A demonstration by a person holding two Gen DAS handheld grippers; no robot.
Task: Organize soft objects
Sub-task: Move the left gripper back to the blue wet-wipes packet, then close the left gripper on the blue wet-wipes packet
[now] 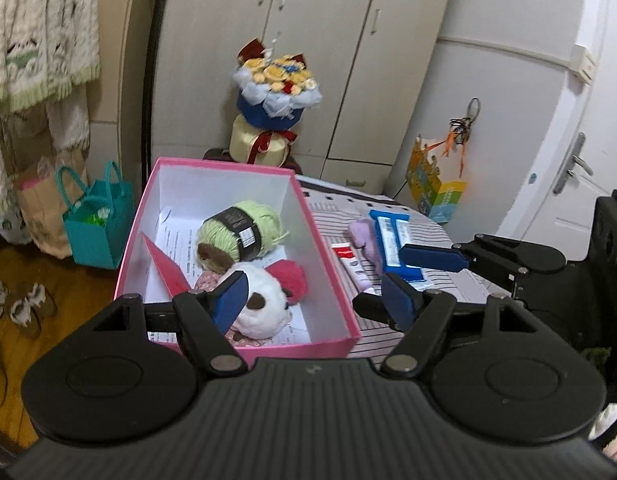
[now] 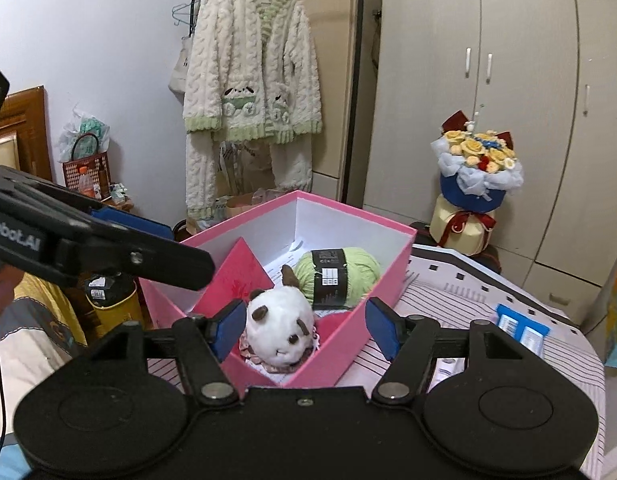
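Now your pink box (image 1: 244, 350) holds green yarn (image 1: 244, 226), a white plush (image 2: 278, 330) and a pink ball (image 1: 290, 276); both your left gripper (image 1: 312, 300) and right gripper (image 2: 308, 330) stand open, empty.

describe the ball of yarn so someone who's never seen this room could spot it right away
Find the pink box on the striped cloth. The yarn lies at its far end, behind the white plush toy. It alone is pale green, wrapped in a dark paper band.
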